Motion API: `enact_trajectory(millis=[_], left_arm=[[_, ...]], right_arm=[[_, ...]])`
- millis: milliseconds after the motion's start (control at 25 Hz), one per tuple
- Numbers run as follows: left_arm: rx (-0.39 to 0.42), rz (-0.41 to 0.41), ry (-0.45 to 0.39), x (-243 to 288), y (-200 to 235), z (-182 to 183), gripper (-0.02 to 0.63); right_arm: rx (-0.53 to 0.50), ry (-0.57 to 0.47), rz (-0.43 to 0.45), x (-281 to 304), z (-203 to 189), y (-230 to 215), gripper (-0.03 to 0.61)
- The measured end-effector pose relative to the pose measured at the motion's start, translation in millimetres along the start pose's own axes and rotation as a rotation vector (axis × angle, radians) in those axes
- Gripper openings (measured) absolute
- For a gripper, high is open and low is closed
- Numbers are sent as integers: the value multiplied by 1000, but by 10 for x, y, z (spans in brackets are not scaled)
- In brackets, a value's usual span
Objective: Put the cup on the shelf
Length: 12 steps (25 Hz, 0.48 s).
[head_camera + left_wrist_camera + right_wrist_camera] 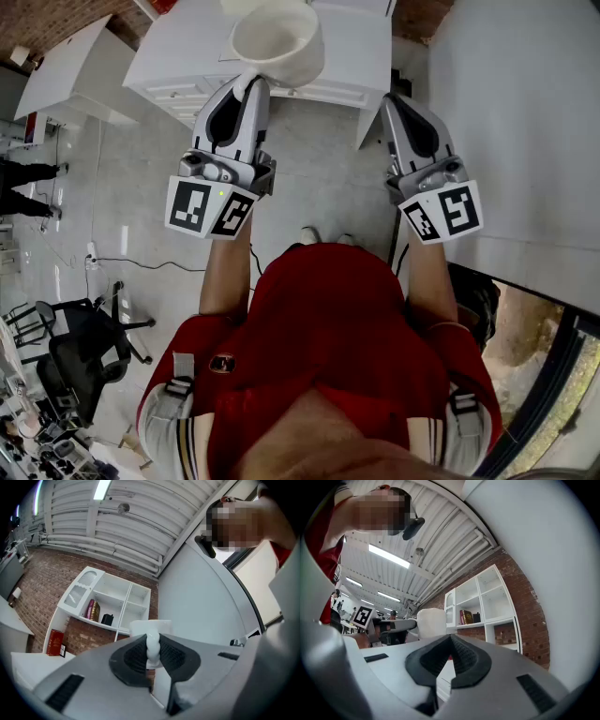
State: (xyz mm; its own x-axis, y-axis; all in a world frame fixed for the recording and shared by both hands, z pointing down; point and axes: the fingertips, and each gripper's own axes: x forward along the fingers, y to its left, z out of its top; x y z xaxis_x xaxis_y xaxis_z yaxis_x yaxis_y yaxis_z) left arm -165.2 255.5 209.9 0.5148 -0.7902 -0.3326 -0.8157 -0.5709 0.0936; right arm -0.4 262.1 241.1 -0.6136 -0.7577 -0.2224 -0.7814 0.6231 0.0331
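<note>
A white cup hangs in front of me, held by its handle in my left gripper. In the left gripper view the dark pads press on the white handle, and the cup's body shows just beyond them. Past the cup, a white shelf unit with books in it hangs on a brick wall. My right gripper is level with the left one, shut, with nothing between its jaws. The right gripper view shows the cup to its left and the same shelf unit.
A white cabinet stands under the cup, and another white table is at the far left. A white wall panel runs along my right. A black office chair and cables lie on the grey floor at left. People stand further off.
</note>
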Motion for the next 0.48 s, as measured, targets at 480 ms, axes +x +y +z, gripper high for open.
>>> enact_trajectory(millis=[480], left_arm=[[-29, -58, -2, 142, 472, -45, 49]], right_arm=[[-2, -3, -69, 358, -65, 45, -3]])
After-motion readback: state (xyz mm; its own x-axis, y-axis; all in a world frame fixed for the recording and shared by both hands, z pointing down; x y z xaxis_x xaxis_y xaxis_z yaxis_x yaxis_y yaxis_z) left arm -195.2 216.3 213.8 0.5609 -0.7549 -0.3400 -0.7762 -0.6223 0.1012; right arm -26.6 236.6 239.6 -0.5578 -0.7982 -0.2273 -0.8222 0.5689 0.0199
